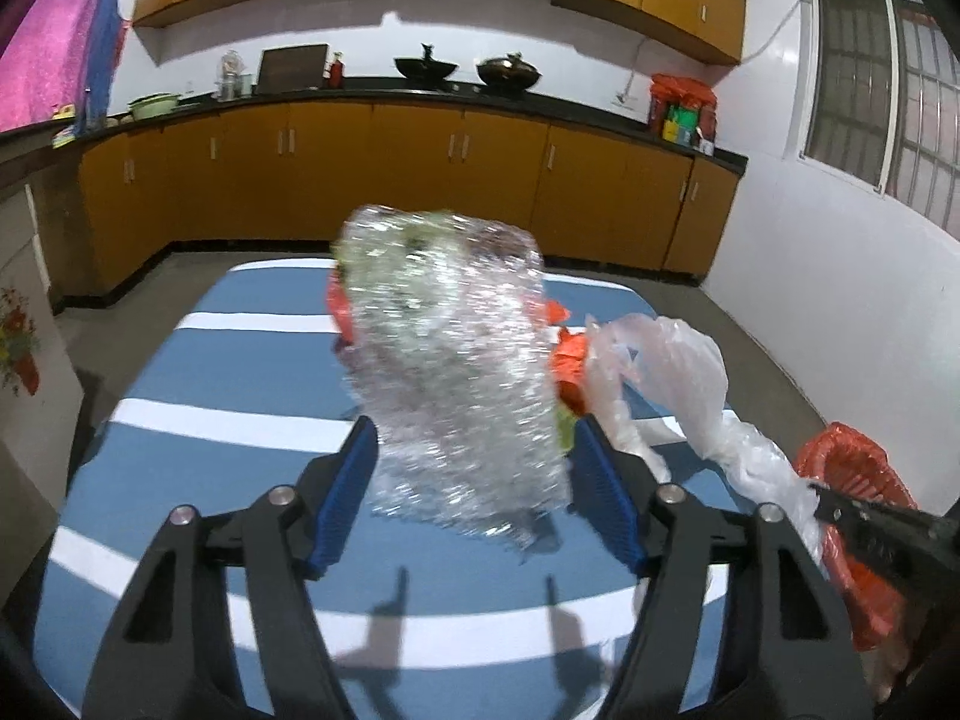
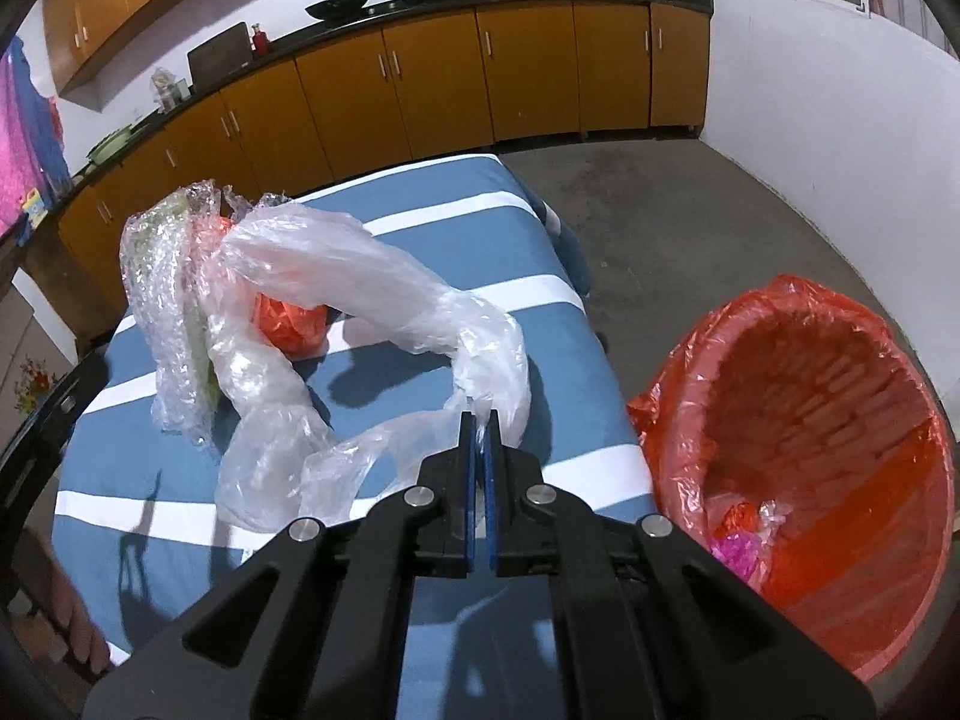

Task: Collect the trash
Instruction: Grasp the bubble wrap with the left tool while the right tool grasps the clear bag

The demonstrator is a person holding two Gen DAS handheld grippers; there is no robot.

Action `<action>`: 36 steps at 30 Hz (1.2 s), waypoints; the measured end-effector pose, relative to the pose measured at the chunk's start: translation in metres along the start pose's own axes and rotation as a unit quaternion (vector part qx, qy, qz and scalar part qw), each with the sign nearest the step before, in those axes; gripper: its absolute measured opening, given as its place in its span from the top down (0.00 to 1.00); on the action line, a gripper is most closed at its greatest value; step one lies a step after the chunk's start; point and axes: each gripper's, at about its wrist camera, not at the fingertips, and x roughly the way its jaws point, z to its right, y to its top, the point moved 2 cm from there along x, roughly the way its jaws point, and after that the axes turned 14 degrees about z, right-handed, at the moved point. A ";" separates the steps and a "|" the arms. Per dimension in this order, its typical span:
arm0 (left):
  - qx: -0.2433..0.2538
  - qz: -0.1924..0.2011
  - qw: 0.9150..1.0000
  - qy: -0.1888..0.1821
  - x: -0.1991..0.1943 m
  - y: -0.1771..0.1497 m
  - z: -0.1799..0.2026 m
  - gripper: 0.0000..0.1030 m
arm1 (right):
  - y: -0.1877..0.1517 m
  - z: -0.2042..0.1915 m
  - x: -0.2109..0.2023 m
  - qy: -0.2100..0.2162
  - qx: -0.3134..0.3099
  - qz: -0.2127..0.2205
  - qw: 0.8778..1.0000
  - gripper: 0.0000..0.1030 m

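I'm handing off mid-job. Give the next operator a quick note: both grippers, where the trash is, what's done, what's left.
Right gripper: jaws shut on the clear plastic bag, which trails across the striped table.
Left gripper: jaws open around the bubble wrap; whether the pads press on it is not clear.
An orange bag lies on the table behind them.
Done: red-lined bin beside the table already holds a few scraps.
Left: bin the plastic bag, bubble wrap and orange bag.
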 end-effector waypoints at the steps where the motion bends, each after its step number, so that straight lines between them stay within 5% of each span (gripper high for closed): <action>1: 0.001 -0.006 1.000 0.001 0.006 0.000 0.003 0.42 | 0.000 0.003 -0.002 0.001 0.001 -0.001 1.000 0.97; 10: 0.003 -0.050 0.999 0.006 0.045 -0.011 0.018 0.48 | -0.002 0.007 0.001 0.016 0.011 -0.011 1.000 0.97; 14: 0.005 -0.073 0.997 -0.003 0.054 -0.019 0.021 0.76 | -0.003 0.007 0.000 0.019 0.011 -0.010 1.000 0.97; 18: -0.003 -0.077 0.997 -0.013 0.053 -0.024 0.015 0.90 | -0.003 0.007 -0.004 0.021 0.009 -0.006 1.000 0.97; 36: 0.004 -0.008 0.998 -0.068 -0.037 -0.001 -0.007 0.93 | 0.022 -0.002 -0.047 0.027 -0.008 0.053 0.998 0.97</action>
